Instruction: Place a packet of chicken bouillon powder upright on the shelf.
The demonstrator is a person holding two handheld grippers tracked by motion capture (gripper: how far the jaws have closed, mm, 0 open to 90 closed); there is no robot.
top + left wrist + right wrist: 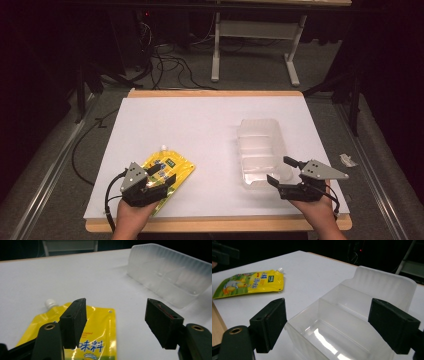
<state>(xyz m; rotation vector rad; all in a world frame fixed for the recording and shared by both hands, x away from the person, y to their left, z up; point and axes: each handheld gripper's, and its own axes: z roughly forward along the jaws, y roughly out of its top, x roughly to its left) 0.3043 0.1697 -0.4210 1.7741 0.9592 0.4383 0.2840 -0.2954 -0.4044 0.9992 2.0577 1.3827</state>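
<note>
Hovering left gripper (161, 181) over yellow pouch (172, 165), right gripper (283, 171) at clear tray (260, 134), both jaws apart

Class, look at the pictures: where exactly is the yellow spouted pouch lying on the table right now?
In the high view, the yellow spouted pouch lies flat at the white table's near-left, under the open left gripper, well left of the clear plastic tray.

Dim lab, white-topped table (210, 130), floor cables (170, 67), metal stand (255, 35)
</note>
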